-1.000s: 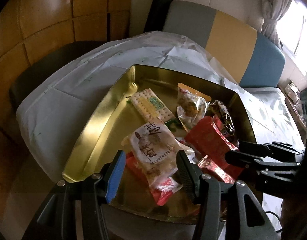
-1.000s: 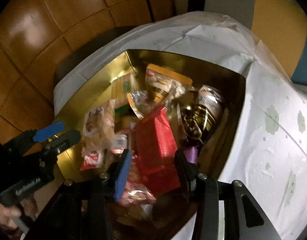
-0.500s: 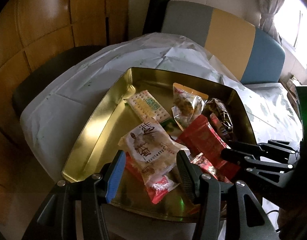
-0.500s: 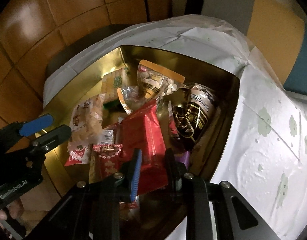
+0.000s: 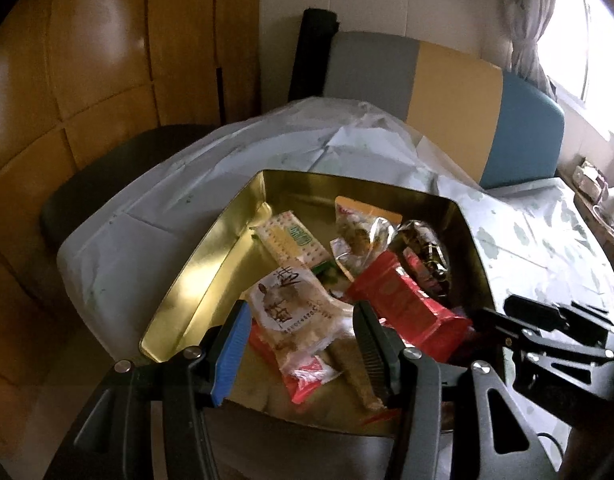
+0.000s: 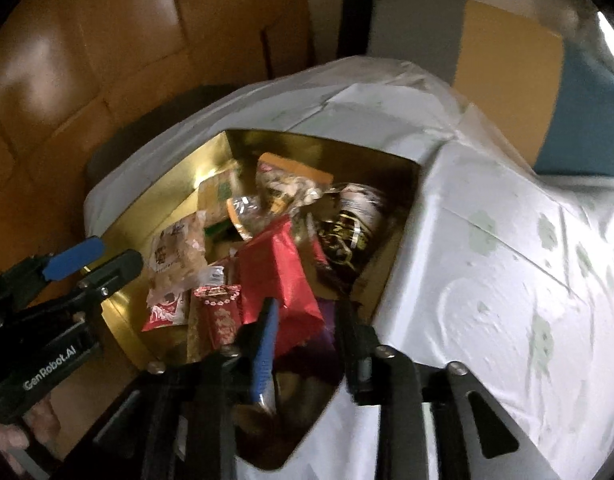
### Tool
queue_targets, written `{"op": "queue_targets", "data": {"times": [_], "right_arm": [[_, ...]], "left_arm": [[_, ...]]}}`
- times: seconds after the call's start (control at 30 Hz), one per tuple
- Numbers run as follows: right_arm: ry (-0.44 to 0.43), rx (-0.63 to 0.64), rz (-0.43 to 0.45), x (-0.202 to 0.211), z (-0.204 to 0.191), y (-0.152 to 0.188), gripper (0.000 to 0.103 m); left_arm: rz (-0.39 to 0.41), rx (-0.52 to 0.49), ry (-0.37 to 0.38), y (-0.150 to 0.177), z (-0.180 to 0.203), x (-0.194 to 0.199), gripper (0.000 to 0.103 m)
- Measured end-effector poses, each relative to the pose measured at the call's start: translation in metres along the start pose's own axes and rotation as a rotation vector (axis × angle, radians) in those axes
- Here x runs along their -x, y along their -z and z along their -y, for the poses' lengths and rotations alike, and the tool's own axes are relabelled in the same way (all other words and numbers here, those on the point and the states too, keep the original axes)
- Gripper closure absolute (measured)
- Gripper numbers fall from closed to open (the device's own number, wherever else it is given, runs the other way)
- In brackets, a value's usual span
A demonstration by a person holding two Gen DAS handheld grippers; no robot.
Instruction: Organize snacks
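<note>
A gold tin tray (image 5: 211, 256) on the table holds several snack packets: a white rice-cracker bag (image 5: 291, 308), a cracker pack (image 5: 291, 240), a red packet (image 5: 407, 308), a clear nut bag (image 5: 359, 240) and a dark candy bag (image 5: 423, 248). My left gripper (image 5: 299, 344) is open above the tray's near edge, its jaws either side of the white bag. My right gripper (image 6: 307, 332) is open at the tray's near right corner, just above the red packet (image 6: 279, 280), and holds nothing. The tray also shows in the right wrist view (image 6: 123, 320).
The table wears a white cloth with green flowers (image 6: 507, 280). A dark chair (image 5: 107, 176) stands at the far left, and a grey, yellow and blue bench back (image 5: 447, 92) lies behind the table. Wood panels (image 5: 87, 60) line the wall.
The right gripper's jaws narrowed half a second ago and have opened wider again while it pulled back slightly. The left gripper drew back a little; the snacks have not moved.
</note>
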State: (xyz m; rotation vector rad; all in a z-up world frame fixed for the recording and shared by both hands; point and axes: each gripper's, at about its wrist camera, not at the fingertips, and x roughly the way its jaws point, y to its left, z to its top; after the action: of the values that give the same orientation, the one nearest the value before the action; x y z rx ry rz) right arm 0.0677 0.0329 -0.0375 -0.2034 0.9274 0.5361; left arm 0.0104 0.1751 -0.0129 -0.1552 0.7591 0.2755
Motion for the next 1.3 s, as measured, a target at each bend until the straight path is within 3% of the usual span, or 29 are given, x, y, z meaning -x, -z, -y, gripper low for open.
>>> {"op": "queue_targets", "data": {"times": [0.3, 0.47, 1.3], "right_arm": [[0.089, -0.132, 0.089, 0.035, 0.016, 0.027, 0.055], [0.13, -0.16, 0.113, 0.042, 0.02, 0.04, 0.048], [0.155, -0.176, 0.138, 0.051, 0.021, 0.051, 0.042]], "left_arm": [[0.046, -0.03, 0.018, 0.007, 0.018, 0.018, 0.041], [0.05, -0.063, -0.009, 0.01, 0.028, 0.021, 0.035], [0.108, -0.061, -0.056, 0.01, 0.03, 0.035, 0.035]]}}
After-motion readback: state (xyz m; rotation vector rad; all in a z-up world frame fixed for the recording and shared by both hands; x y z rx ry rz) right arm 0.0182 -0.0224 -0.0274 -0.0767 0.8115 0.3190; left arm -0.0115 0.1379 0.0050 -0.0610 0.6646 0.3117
